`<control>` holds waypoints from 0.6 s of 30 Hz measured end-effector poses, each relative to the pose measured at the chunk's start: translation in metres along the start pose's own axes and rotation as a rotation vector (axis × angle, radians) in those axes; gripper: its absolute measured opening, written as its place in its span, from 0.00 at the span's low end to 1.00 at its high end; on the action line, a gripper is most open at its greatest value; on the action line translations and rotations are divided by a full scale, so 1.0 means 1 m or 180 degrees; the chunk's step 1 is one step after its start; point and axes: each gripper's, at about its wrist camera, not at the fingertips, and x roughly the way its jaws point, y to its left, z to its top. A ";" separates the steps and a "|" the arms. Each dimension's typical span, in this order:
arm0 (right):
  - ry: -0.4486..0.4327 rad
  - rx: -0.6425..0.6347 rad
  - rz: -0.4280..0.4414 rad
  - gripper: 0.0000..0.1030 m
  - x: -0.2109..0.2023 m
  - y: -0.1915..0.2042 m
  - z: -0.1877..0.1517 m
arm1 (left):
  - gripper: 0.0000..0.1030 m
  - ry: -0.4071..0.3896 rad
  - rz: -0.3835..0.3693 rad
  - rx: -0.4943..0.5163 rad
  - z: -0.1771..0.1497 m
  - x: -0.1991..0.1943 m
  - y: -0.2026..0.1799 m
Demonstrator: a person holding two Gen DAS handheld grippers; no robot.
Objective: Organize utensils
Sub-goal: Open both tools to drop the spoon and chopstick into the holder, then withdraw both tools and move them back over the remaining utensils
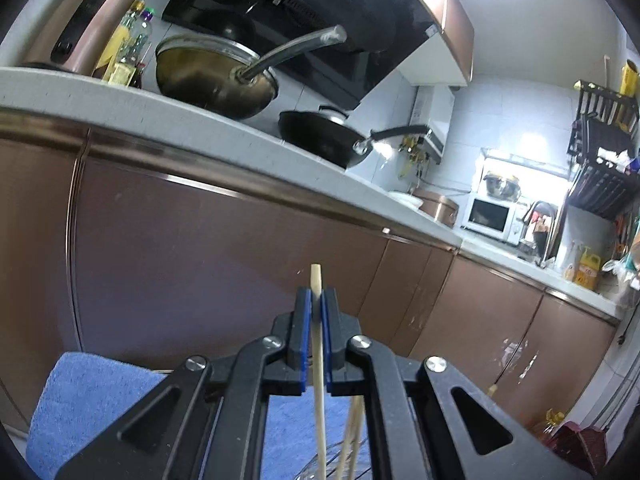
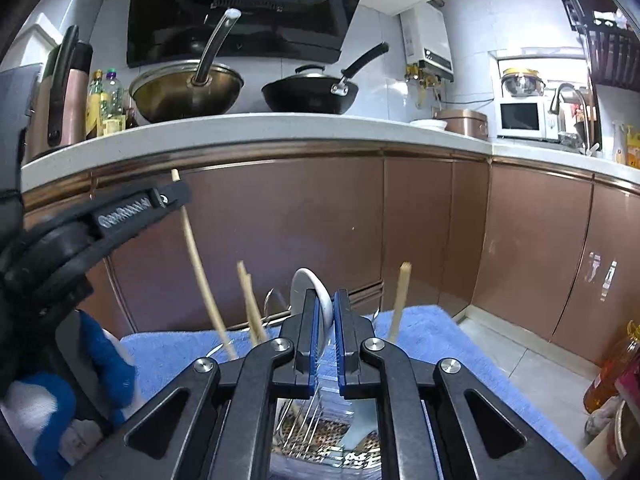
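Observation:
My left gripper [image 1: 316, 298] is shut on a pale wooden chopstick [image 1: 319, 360] that stands upright between its blue pads. It also shows at the left of the right wrist view [image 2: 176, 194], holding that chopstick [image 2: 196, 264] with its lower end in a clear utensil holder [image 2: 320, 420]. More chopsticks [image 2: 250, 304] and another one [image 2: 400, 300] stand in the holder. My right gripper [image 2: 326, 300] is shut on the holder's clear rim, with a white spoon [image 2: 308, 288] just behind its fingers.
A blue towel [image 2: 440, 344] lies under the holder. Brown cabinet doors [image 2: 288, 220] stand close ahead below a white counter [image 2: 280, 124] with a wok [image 2: 188, 88] and a black pan [image 2: 312, 92]. Bottles [image 2: 612, 368] stand on the floor at right.

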 end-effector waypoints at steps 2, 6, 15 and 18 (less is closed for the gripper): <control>0.0035 0.0004 0.0017 0.11 0.001 0.001 -0.005 | 0.06 0.0069 0.0014 -0.0019 -0.008 0.002 0.004; -0.0006 0.0032 -0.0006 0.19 -0.016 0.002 -0.005 | 0.14 0.0156 0.0018 -0.0054 -0.011 -0.005 0.011; -0.0323 0.0012 -0.0116 0.28 -0.099 0.006 0.033 | 0.39 -0.0050 -0.0073 0.0044 0.045 -0.073 0.016; -0.0434 -0.0006 -0.0128 0.34 -0.131 0.010 0.045 | 0.42 -0.0137 -0.0117 0.0076 0.069 -0.105 0.019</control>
